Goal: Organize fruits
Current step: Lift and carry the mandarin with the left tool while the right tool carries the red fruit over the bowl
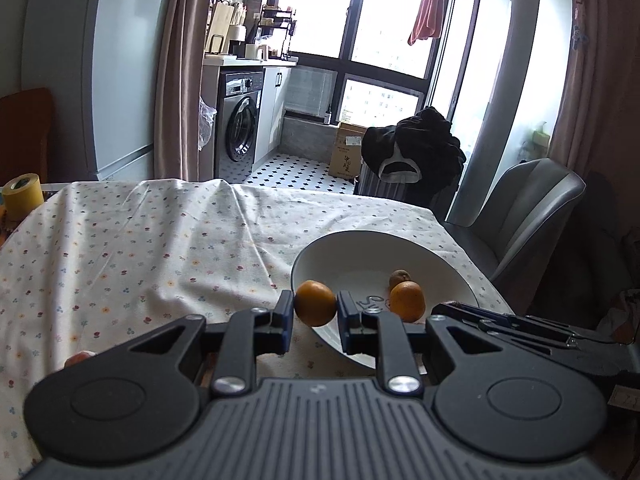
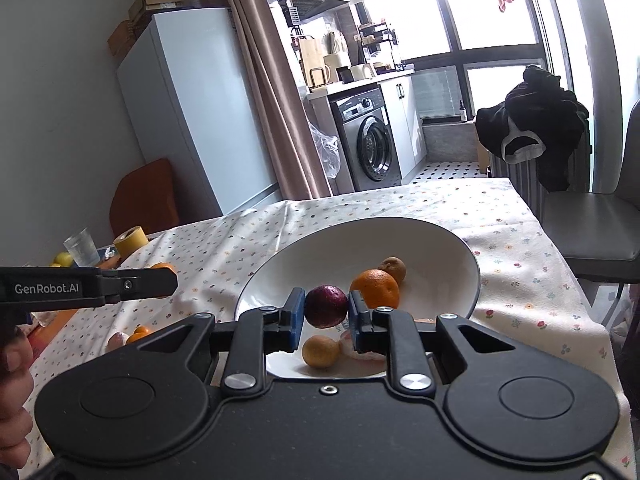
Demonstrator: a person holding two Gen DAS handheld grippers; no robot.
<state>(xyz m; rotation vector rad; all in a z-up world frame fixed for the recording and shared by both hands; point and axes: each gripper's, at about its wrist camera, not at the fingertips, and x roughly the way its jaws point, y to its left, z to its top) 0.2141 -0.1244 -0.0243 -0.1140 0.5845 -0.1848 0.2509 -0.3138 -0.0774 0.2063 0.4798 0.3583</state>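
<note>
Left wrist view: left gripper (image 1: 316, 307) clamped on an orange (image 1: 315, 303), fingers (image 1: 285, 312) pressed to both its sides, held at the near-left rim of the white bowl (image 1: 360, 246). Inside the bowl, a second orange (image 1: 407, 301) with a small brown fruit (image 1: 399, 278) touching it just behind. Bowl resting on the flowered cloth (image 1: 160, 248) that covers the bench. Right gripper (image 1: 516, 326) visible at the right edge as a dark side-on shape — finger state not readable from here. Yellow tape roll (image 1: 23, 196) at the far left edge of the bench.

Right wrist view: right gripper (image 2: 326, 309) clamped on a dark purple fruit (image 2: 326, 306), fingers (image 2: 296, 314) tight against it, held above the near part of the bowl (image 2: 400, 232). Below it in the bowl, a yellowish fruit (image 2: 320, 351); farther in, the second orange (image 2: 376, 288) with the brown fruit (image 2: 393, 269) touching behind it. Left gripper (image 2: 160, 282) reaching in from the left, an orange sliver showing at its tip. More small orange fruit (image 2: 138, 334) lying on the cloth (image 2: 520, 280) near the left, outside the bowl. Glass (image 2: 82, 246) and tape roll (image 2: 130, 240) at the far left — a yellow fruit (image 2: 63, 259) beside the glass.
</note>
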